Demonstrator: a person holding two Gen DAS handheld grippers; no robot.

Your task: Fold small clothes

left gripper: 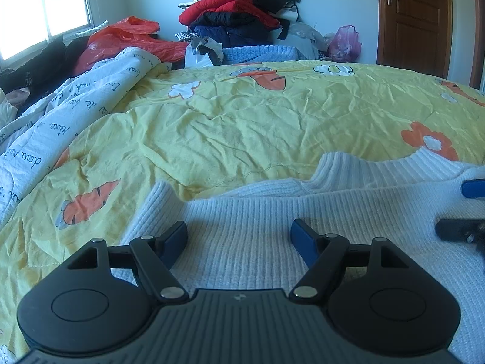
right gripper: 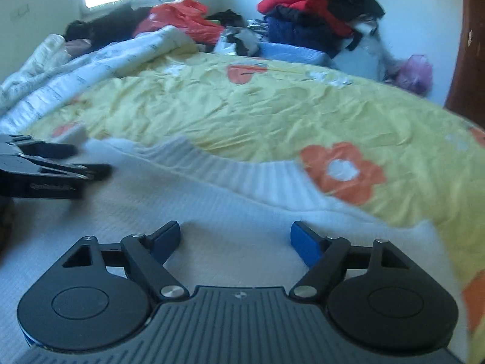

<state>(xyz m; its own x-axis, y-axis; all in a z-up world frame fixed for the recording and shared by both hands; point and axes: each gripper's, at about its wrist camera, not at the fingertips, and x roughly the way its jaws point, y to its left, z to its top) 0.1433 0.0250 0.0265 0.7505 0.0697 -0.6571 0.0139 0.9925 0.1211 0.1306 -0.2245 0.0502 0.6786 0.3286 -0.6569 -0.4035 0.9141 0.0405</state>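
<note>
Low over a white ribbed knit top, left gripper with blue fingers spread wide, holding nothing. Lying flat on the yellow bedspread with orange carrots and flowers, that white top, its ribbed collar pointing toward the far side of the bed. Off to the left, a rumpled white quilt with writing on it. Beside the quilt, farther back, an orange plastic bag. Next along, a big heap of clothes in red, black and dark blue against the wall. To the right of the heap, a pink bag, then a brown door.

From the right wrist camera, right gripper also low over the same white top, fingers spread wide and holding nothing. At the left edge of that view, the left gripper seen from the side, blurry. Ribbed collar just ahead, an orange flower on the bedspread right beside it.
</note>
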